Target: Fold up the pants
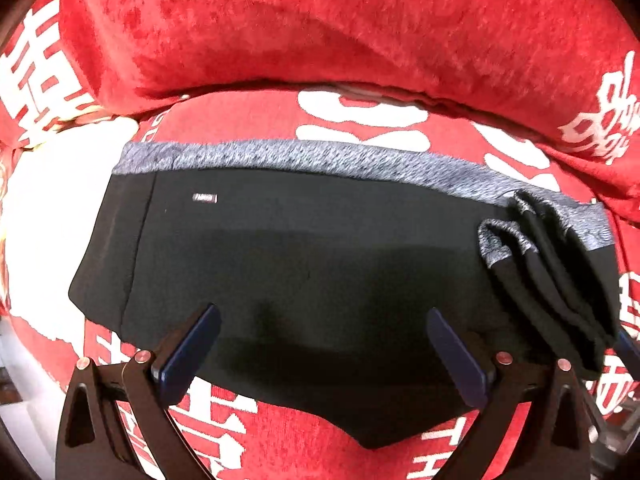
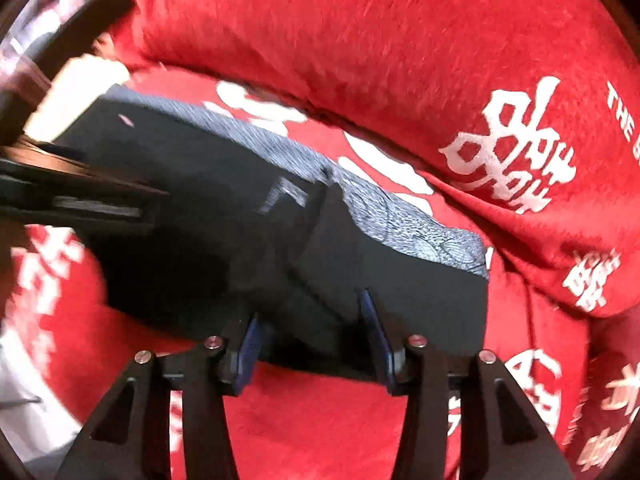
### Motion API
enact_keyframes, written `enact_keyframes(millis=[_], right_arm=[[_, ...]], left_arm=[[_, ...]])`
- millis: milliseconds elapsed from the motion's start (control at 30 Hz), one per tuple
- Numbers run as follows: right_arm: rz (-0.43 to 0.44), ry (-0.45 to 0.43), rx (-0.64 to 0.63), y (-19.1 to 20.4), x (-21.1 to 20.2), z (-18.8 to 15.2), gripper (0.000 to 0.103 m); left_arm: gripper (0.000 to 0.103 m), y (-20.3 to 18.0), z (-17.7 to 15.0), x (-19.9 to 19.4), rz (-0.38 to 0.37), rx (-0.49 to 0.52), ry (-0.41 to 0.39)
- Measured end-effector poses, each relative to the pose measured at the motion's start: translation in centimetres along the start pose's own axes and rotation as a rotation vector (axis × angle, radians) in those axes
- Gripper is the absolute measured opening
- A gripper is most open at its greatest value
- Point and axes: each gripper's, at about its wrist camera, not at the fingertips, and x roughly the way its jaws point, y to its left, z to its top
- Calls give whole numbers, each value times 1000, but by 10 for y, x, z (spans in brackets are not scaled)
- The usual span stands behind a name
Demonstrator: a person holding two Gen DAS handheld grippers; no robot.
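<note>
Two claws over black pants [image 1: 304, 264] lying flat on red cover [image 1: 360, 32], grey waistband [image 1: 280, 156] at far edge. Left claw [image 1: 324, 344] wide, empty. Right claw [image 2: 310, 334] fairly wide, fingers [image 2: 374, 332] at near hem, gripping nothing.

You've got a red plush cover [image 1: 360, 32] with white characters spread over a cushioned seat — sofa or bed, can't tell which. A raised red cushion [image 2: 360, 40] runs along the far side. Lying directly on the cover: black pants [image 1: 300, 264] with a grey heathered waistband [image 1: 320, 156], spread flat, waistband toward the cushion — one bunched fold [image 1: 548, 264] resting on top at the right end.
</note>
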Motion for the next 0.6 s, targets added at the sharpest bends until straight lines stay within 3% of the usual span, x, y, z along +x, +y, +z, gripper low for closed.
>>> enact_keyframes(millis=[33,133,233,300,433,500,600], right_arm=[[79,-3,74,-13,-4,-2,58],[392,-5,458,-74,-4,-24,58],[615,29,750,-114,14,-56,58],[689,42,902,-129,28,-75,58],[782,53,1027,-136,50,-89,58],[852,42,1084,-133,62,-92,58],[880,70,1152,-132,82,-95,58]], left_arm=[[103,-1,2,-4,-28,7,2],[103,-16,2,-11,-115,64,17],[103,-40,-3,-15,-182,163,8],[103,-60,-10,-18,-205,231,6],[103,-88,-26,-8,-225,318,39],[103,-98,-32,2,-196,342,50],[103,-106,-33,16,-150,339,47]])
